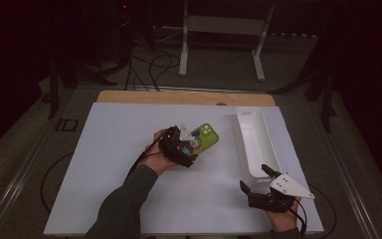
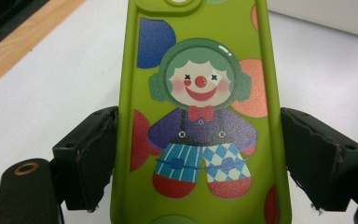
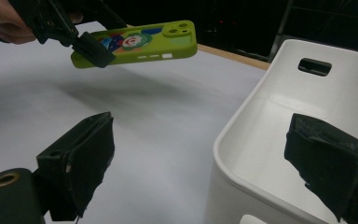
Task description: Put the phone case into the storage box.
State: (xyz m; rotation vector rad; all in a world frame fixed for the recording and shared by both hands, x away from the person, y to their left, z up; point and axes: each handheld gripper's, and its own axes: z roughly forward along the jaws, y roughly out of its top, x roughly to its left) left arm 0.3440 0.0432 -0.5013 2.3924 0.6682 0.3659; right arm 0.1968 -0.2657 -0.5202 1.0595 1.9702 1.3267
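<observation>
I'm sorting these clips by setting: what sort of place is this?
Probably a dim lab or recording workspace: a white-topped table, cables on the floor behind it, and a white stand's legs beyond them.

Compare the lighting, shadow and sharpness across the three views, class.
High view: dim, room beyond the white table nearly black. Left gripper view: bright, green phone case sharp, faint sheen on it. Right gripper view: soft shadow on the table beneath the lifted case, near claw pads slightly blurred, white bin evenly lit.
</observation>
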